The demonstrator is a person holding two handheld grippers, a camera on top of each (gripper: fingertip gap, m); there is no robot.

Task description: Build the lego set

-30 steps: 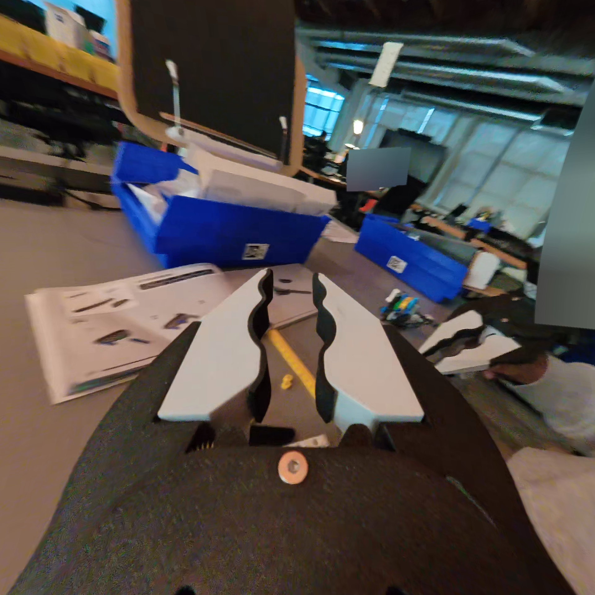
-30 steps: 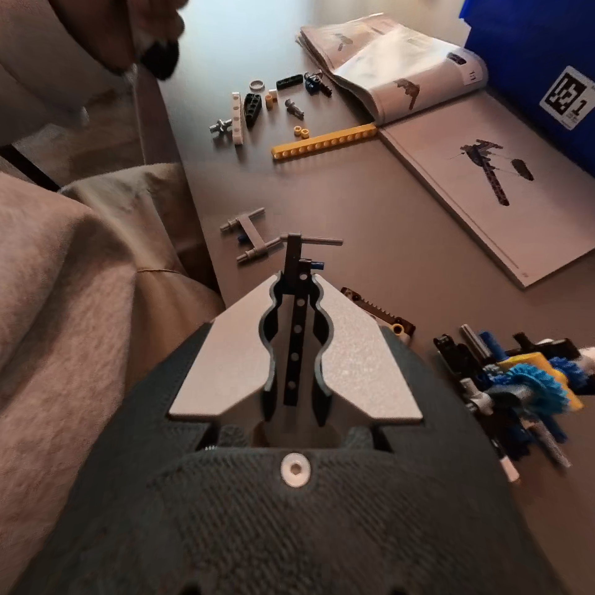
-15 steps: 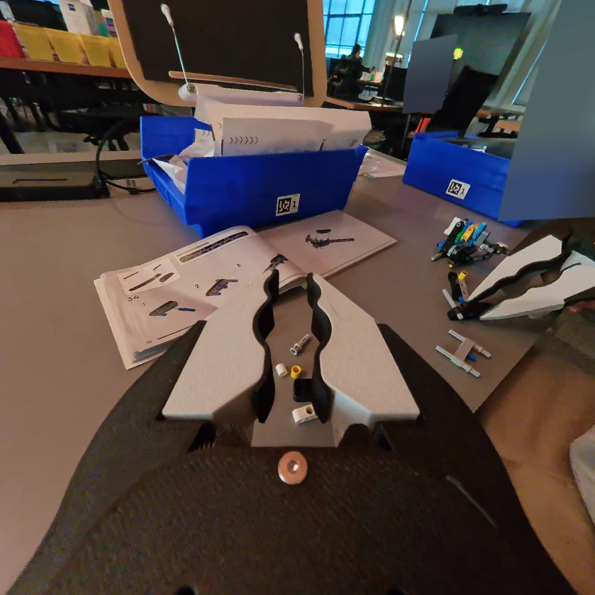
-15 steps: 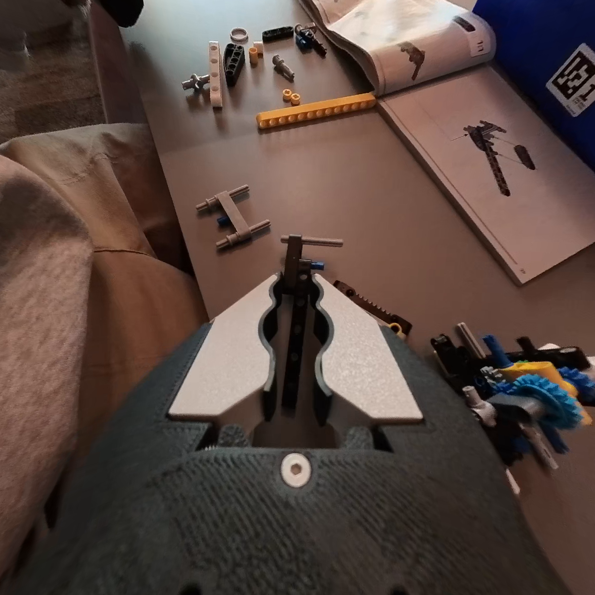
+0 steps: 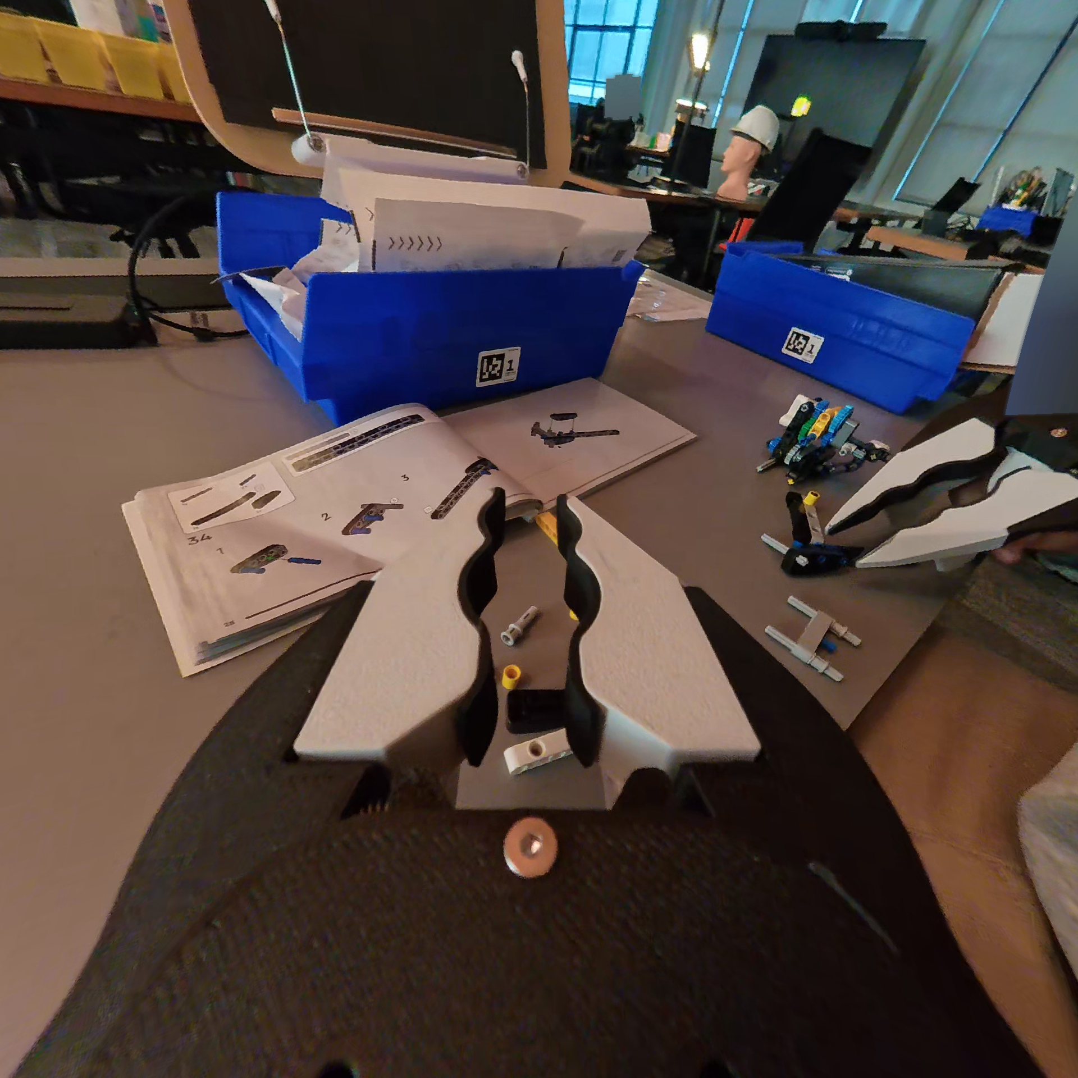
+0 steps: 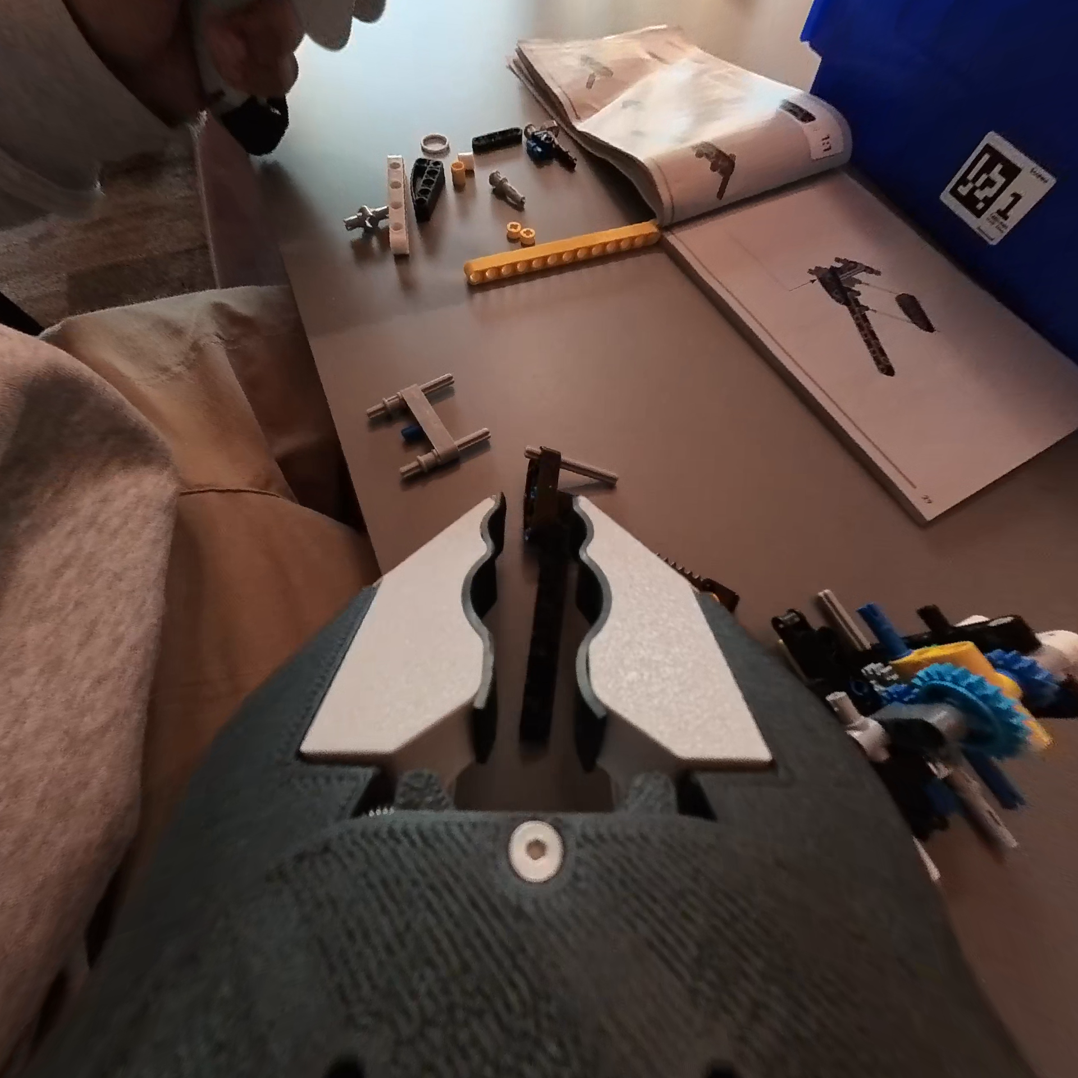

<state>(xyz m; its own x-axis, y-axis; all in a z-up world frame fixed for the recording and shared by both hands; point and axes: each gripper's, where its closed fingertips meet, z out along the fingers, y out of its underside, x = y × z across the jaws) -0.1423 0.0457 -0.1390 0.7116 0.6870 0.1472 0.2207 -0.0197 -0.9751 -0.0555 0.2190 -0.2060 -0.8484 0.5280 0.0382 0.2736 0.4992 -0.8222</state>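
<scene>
My left gripper is open and empty, low over loose parts: a grey pin, a yellow bush, a black piece and a white beam. My right gripper is shut on a black beam with blue pins and a grey axle at its tip. The beam leans on the right finger, with a thin gap at the left tip. In the left wrist view the right gripper is low at the right with that beam. A grey H-shaped piece lies beside it, also in the left wrist view.
An open manual lies ahead, with a long yellow beam along it. A gear assembly and a toothed black piece sit right of my right gripper. Two blue bins stand behind. The person's lap borders the table edge. My hands' fingertips stand some 20 cm from each other. It is some 5 cm from my right tips to the grey H-shaped piece. It is also in sight in the left wrist view. To the yellow bush: left tips about 8 cm, right tips about 20 cm. My right wrist view looks at it from another angle.
My left gripper swung down from the room view and settled over the loose parts. In my right gripper the black beam has twisted and now leans toward the right finger.
</scene>
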